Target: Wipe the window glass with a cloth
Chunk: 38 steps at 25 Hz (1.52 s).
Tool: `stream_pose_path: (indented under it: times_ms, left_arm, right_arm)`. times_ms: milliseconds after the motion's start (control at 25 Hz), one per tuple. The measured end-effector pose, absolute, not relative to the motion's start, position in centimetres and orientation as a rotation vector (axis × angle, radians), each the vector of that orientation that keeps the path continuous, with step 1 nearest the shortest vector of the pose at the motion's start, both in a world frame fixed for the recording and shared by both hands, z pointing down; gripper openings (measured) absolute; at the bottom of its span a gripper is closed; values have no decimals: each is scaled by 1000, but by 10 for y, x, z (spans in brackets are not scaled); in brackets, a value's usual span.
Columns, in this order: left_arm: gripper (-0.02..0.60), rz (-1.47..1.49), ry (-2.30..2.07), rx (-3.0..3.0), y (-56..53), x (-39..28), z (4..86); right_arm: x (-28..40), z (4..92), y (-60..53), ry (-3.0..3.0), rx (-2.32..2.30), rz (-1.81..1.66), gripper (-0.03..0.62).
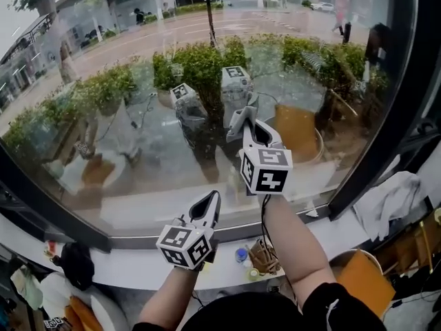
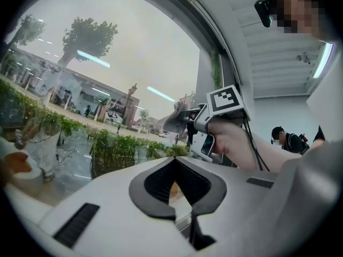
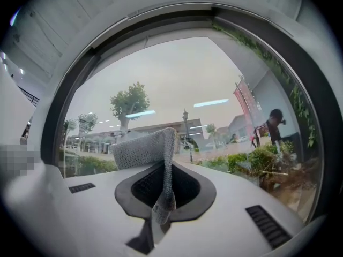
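Interior side of a large curved window glass (image 1: 138,116), set in a dark frame (image 1: 375,140) above a white sill (image 1: 138,271). Beyond the pane lie a green hedge (image 1: 200,64) and a wet paved street; the glass also carries faint reflections of both tools.

Right gripper (image 1: 245,118), raised in front of the middle of the pane, has its jaws pressed together on a grey knitted cloth (image 3: 143,148). The cloth stands up from the jaw tips as a folded flap. It lies close against the glass (actual contact cannot be confirmed from any view).

Left gripper (image 2: 191,214) is held lower, just above the sill, jaws together with nothing between them.

On the sill below the hands stand a small blue-capped bottle (image 1: 241,255) and a brown bundle (image 1: 262,256); a dark object (image 1: 76,264) rests farther left. To the right of the frame hangs a white towel (image 1: 393,200), with an orange chair (image 1: 364,281) below it.
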<state>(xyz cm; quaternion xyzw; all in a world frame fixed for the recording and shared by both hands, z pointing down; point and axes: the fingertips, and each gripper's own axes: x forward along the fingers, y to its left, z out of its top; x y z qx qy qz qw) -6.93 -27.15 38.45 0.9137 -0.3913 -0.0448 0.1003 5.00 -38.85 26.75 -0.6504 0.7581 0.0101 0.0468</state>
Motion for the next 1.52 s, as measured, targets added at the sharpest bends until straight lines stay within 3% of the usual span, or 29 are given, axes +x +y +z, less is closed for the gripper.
stream_pose_path:
  times_ms: [960,1280,1520]
  left_arm:
    - [8,-65,-997,2795,-272,101,372]
    - [8,-29,-931,2824,-268,210,380]
    - [8,-22,-881,2831,-272,232,380]
  right_arm:
    - [274,261,-375,2121,-2174,23,40]
    - [405,277,-365,2025,-2233,-33,40]
    - [435,277,-364,1984,-2275,-38,40]
